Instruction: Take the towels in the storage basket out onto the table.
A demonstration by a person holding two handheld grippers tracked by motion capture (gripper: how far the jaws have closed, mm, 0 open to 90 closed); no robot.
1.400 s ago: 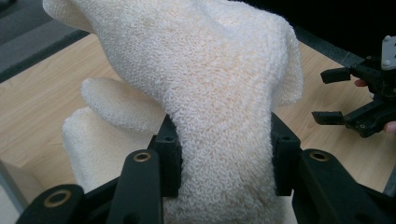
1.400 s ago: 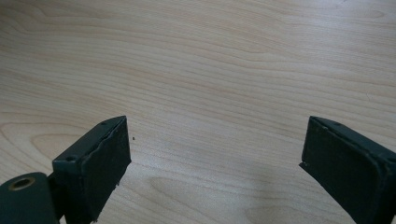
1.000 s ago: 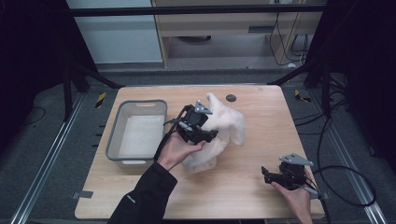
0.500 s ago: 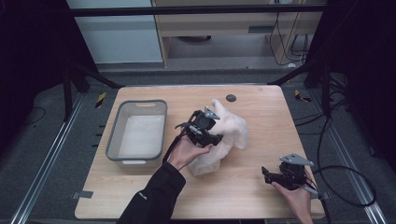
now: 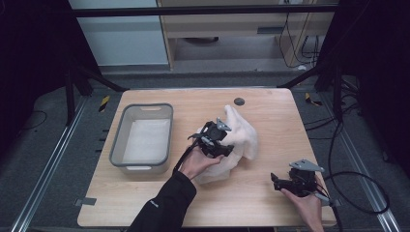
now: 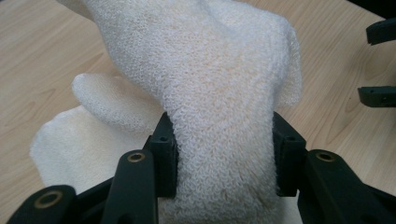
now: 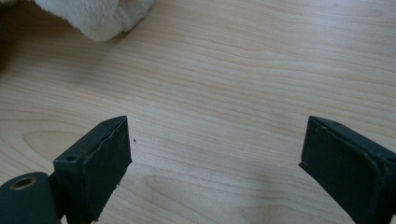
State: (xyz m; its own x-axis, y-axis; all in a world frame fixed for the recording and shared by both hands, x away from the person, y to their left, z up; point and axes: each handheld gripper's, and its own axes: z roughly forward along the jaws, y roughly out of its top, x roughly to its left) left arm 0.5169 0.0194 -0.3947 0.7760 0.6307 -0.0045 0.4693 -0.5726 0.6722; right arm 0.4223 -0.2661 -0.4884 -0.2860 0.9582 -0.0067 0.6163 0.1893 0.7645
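On the wooden table (image 5: pixel 145 203), beside the grey plastic bin (image 5: pixel 141 140), the white towel (image 5: pixel 241 137) has been dragged rightward over the last second, clamped in the left tool (image 5: pixel 216 140); probably repositioning. The left gripper view shows the pinched fold, and the right gripper view shows the right tool (image 5: pixel 285 182) with its jaws apart over bare wood.

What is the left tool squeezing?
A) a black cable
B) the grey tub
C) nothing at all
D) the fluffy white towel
D: in the left gripper view, the left tool has its jaws pressed on both sides of a bunched fold of the white towel.
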